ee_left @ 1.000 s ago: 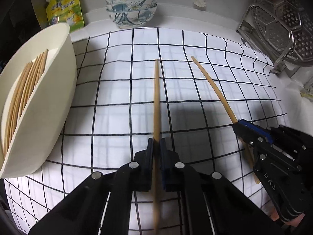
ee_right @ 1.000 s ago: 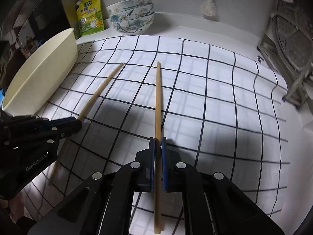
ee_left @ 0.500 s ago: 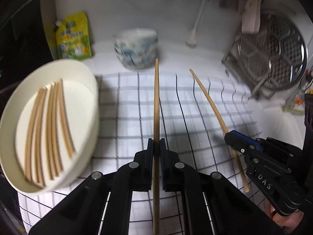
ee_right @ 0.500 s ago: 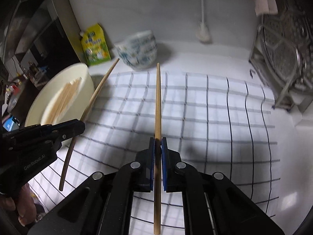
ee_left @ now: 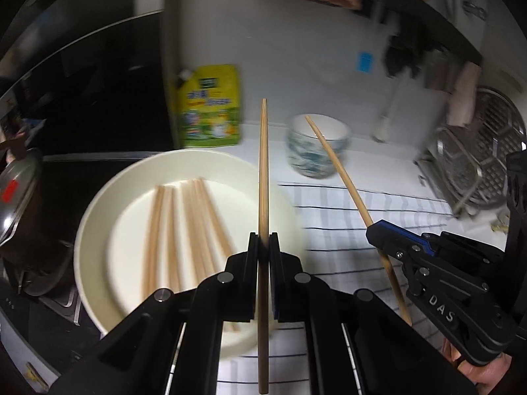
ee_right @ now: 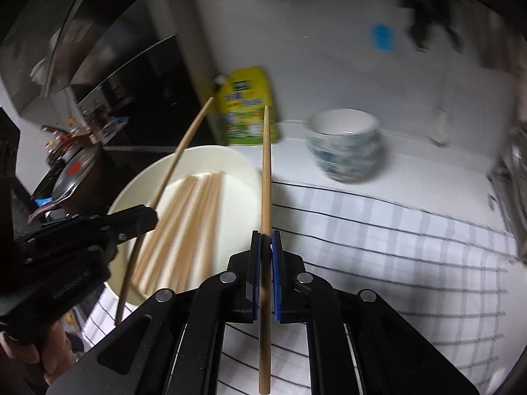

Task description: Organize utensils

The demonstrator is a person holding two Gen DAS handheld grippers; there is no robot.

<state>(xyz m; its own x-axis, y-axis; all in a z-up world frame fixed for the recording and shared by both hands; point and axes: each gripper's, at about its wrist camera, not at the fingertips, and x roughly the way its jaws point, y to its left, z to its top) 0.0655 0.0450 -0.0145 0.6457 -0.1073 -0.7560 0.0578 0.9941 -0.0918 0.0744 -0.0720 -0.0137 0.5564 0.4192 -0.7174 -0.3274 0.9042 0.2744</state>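
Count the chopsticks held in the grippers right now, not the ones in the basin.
2. One chopstick is clamped in the left gripper over the cream basin; the other chopstick is clamped in the right gripper, beside it.

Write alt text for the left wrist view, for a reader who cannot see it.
The left gripper, shut on a wooden chopstick, hangs above a cream bowl holding more chopsticks. At right, the right gripper grips a second chopstick over a checked cloth.
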